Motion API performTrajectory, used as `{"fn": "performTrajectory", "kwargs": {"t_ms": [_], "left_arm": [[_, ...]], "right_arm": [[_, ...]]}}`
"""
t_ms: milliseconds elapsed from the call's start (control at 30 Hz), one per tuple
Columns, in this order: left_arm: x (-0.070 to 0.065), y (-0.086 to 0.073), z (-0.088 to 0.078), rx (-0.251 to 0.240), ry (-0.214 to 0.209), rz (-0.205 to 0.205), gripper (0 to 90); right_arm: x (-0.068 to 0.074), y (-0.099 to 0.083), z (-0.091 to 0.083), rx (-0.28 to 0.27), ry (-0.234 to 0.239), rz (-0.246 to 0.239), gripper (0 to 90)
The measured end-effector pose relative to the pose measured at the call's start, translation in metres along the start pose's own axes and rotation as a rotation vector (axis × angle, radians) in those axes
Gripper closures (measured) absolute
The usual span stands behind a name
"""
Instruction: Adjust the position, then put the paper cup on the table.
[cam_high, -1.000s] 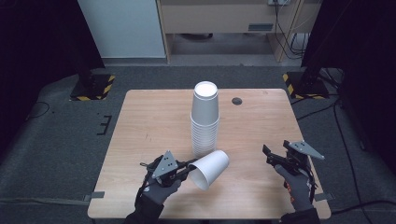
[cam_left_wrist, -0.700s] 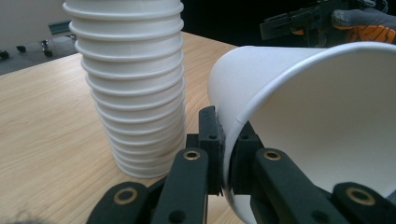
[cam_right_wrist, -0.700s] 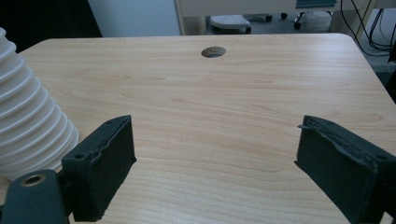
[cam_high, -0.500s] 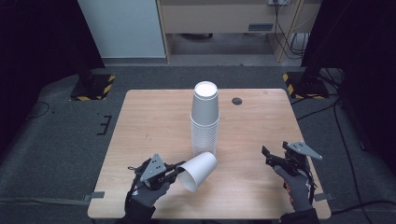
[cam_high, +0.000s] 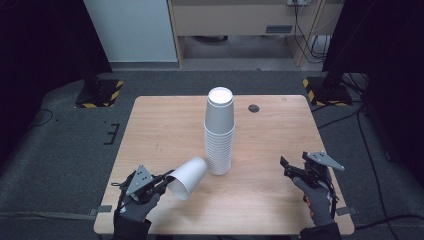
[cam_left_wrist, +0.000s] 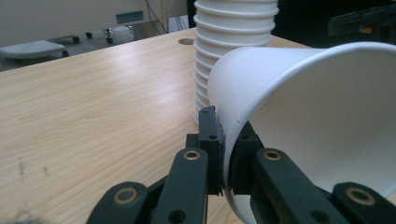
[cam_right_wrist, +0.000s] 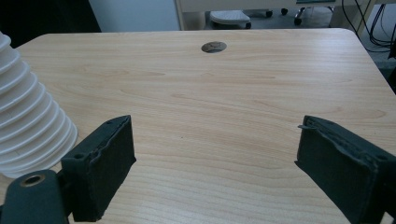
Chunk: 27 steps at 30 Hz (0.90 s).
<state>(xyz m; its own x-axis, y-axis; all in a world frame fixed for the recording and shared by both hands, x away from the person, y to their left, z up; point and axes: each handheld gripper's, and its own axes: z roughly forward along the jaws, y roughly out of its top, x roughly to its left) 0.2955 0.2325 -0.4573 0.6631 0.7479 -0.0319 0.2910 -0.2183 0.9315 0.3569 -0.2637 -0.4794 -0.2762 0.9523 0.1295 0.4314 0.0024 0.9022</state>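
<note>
We see the left gripper (cam_high: 161, 183) near the front left corner of the wooden table (cam_high: 165, 125), its jaws clamped on the rim wall of a single white paper cup (cam_high: 188, 177); in the left gripper view one pad sits outside the wall and the other inside the mouth. The cup lies tilted, mouth toward the gripper, base pointing toward the stack of inverted paper cups (cam_high: 219, 132) at the table's middle, just beside it but apart. The right gripper (cam_high: 295, 169) hovers near the front right edge with its jaws spread wide and nothing between them; bare wood shows between its pads in the right gripper view.

We note open tabletop to the left of the stack, behind it and between stack and right gripper. A small dark round grommet (cam_high: 254, 108) sits near the far edge. Grey carpet surrounds the table, with yellow-and-black striped stand bases (cam_high: 99, 94) at both far corners and cables (cam_high: 367, 150) trailing on the right.

Compared with a second ago, the held cup and left gripper stand farther left, away from the stack; the right gripper is unmoved.
</note>
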Motion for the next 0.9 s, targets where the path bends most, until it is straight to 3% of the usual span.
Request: {"fn": "performTrajectory", "kwargs": {"t_ms": [400, 900], "left_arm": [[0.019, 0.002, -0.008, -0.006, 0.127, -0.046, 85.7], [0.041, 0.006, -0.007, 0.033, 0.218, -0.104, 85.7]], "right_arm": [[0.0, 0.0, 0.002, 0.009, 0.0, -0.004, 11.3], [-0.001, -0.001, 0.003, 0.021, -0.01, -0.008, 11.4]]}}
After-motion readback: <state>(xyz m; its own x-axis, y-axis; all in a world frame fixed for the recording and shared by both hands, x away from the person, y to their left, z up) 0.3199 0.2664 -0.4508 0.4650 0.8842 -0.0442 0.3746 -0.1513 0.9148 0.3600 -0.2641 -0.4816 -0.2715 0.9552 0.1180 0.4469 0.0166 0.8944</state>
